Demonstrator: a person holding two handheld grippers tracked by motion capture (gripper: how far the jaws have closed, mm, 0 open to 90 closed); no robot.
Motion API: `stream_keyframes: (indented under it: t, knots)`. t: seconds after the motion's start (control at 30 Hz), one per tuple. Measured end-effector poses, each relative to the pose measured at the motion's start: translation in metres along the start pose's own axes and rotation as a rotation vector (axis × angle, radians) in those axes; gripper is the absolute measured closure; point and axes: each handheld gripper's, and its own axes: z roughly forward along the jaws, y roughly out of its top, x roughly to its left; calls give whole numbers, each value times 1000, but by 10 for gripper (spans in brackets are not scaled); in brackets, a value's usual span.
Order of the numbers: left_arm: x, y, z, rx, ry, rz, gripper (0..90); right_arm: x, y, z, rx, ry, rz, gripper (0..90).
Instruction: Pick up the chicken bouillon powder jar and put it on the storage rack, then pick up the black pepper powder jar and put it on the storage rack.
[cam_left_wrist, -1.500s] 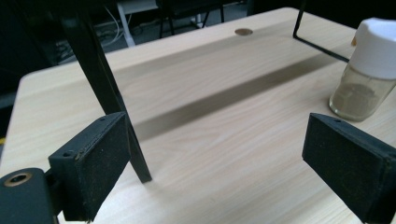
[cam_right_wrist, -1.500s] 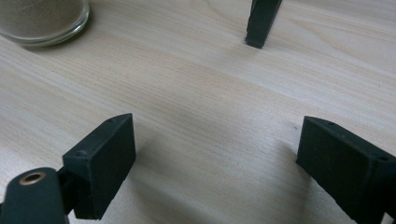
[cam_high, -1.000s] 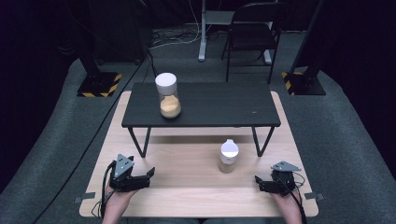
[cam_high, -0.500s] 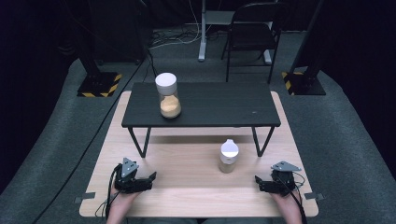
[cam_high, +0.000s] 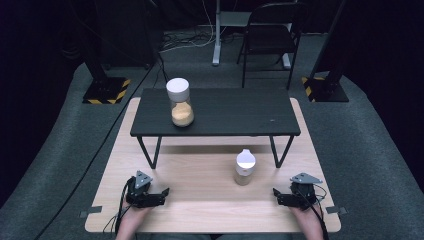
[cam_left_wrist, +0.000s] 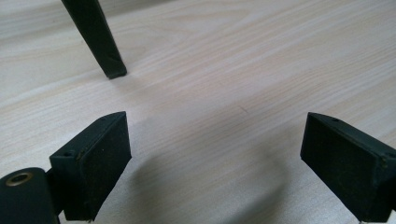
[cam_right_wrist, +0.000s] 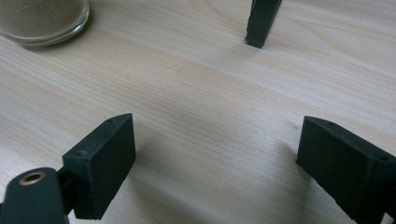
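Both grippers rest empty on the table, jaws wide: left gripper (cam_high: 159, 194), right gripper (cam_high: 278, 195). Small jar (cam_high: 245, 167) stands near the right one. A hasty sideways approach could topple it.

Small jar (cam_high: 245, 167) before bench (cam_high: 235, 112); large jar (cam_high: 180, 102) on it

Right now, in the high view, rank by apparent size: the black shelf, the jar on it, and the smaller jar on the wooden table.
1. Black shelf, largest by far.
2. Jar on the shelf.
3. Smaller jar, though it stands nearer the camera.
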Motion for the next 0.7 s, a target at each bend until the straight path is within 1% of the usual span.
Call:
stream_keyframes:
  t: [0.13,0.37,0.5,0.7]
  knots:
    - [0,1,3,17,-4,0,80,0,0,0,0,0,0,106]
    - [-1,2,5,27,4,-1,81,0,0,0,0,0,0,105]
    - [-3,3,5,34,12,15,79,0,0,0,0,0,-1,106]
    - [-1,3,5,36,11,7,77,0,0,0,1,1,0,108]
